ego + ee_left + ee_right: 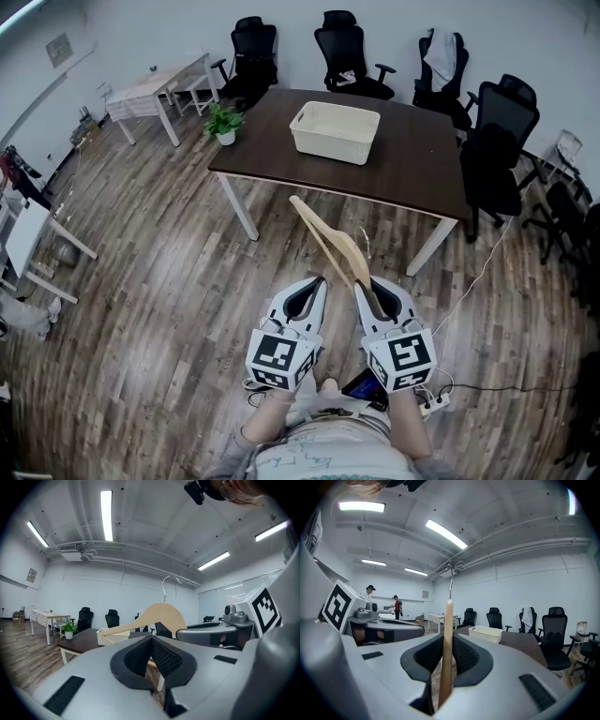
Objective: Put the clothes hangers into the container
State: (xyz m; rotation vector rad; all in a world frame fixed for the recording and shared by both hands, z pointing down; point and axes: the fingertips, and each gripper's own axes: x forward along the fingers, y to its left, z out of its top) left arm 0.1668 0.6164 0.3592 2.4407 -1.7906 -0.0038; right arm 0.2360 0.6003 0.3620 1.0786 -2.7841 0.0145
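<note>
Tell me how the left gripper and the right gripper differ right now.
The right gripper is clamped on the wooden hanger; the left gripper holds nothing. The right gripper's jaws are parted by the hanger; the left gripper's jaws meet. Both point toward the table, side by side.

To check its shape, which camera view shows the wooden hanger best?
Left gripper view: the wooden hanger appears side-on, with arm, curved middle and metal hook. Head view shows it obliquely in the right hand-held gripper; right gripper view shows only its thin edge.
</note>
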